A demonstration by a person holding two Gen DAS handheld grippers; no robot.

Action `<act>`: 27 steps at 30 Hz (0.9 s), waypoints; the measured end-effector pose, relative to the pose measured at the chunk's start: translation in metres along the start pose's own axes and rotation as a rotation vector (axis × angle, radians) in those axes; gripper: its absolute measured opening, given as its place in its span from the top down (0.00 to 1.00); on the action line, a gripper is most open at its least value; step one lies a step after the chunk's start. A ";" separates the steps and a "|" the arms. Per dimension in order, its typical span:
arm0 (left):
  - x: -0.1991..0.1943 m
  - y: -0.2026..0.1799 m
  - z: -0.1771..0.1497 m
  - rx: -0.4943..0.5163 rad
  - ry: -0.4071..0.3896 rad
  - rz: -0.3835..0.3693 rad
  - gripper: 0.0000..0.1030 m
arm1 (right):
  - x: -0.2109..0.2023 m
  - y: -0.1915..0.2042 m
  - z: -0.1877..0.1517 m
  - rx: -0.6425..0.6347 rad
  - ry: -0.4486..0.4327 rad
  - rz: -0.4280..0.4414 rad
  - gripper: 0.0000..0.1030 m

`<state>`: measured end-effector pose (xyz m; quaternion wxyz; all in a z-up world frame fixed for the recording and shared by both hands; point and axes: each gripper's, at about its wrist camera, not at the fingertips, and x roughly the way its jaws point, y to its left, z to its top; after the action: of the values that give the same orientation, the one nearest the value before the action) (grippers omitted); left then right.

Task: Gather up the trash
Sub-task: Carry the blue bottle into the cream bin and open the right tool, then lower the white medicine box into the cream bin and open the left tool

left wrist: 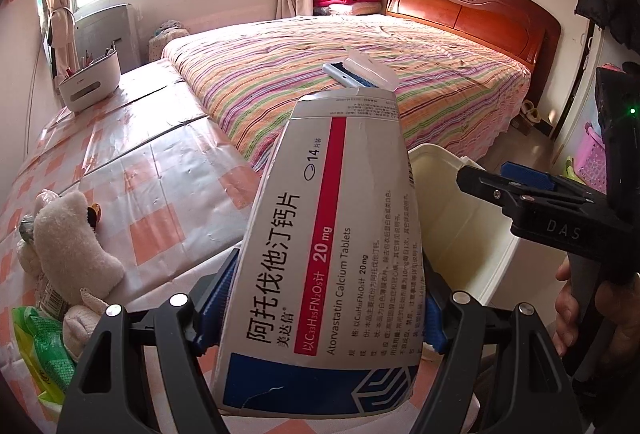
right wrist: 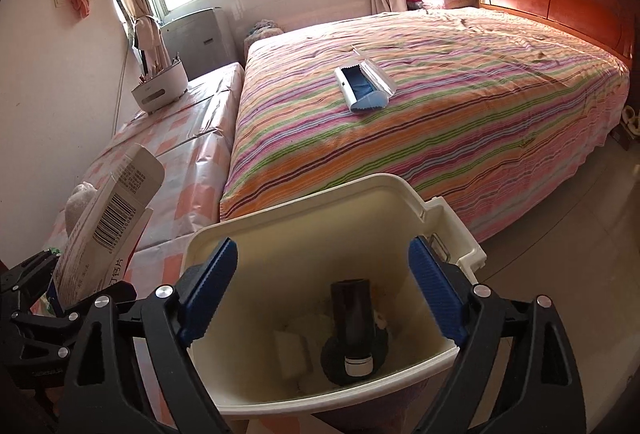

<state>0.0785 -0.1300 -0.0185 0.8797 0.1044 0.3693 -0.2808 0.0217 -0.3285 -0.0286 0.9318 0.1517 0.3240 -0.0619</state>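
Left hand-held gripper (left wrist: 320,314) clamps a medicine box (left wrist: 332,234); right hand-held gripper (right wrist: 320,294) gapes empty over the bin (right wrist: 320,202) — checked desk (left wrist: 120,162) beside striped bed (right wrist: 440,106).

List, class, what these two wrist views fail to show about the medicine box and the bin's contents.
- Medicine box: left wrist view, contents unseen; closed walls hide them.
- Bin: right wrist view, items under the black bottle hidden; pale scraps indistinct.
- Left wrist view: box blocks the bin's floor.

Right gripper (right wrist: 322,288) gapes empty above the bin (right wrist: 256,234) holding a dark bottle (right wrist: 354,318), box (right wrist: 108,222) at left
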 end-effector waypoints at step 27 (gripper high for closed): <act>0.040 -0.035 0.019 0.022 0.033 -0.047 0.26 | -0.043 -0.041 0.016 0.175 -0.237 -0.041 0.16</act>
<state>0.0919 -0.1829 -0.0327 0.8654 0.1098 0.3829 -0.3039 -0.0111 -0.3721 0.0001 0.9452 0.2174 0.2082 -0.1265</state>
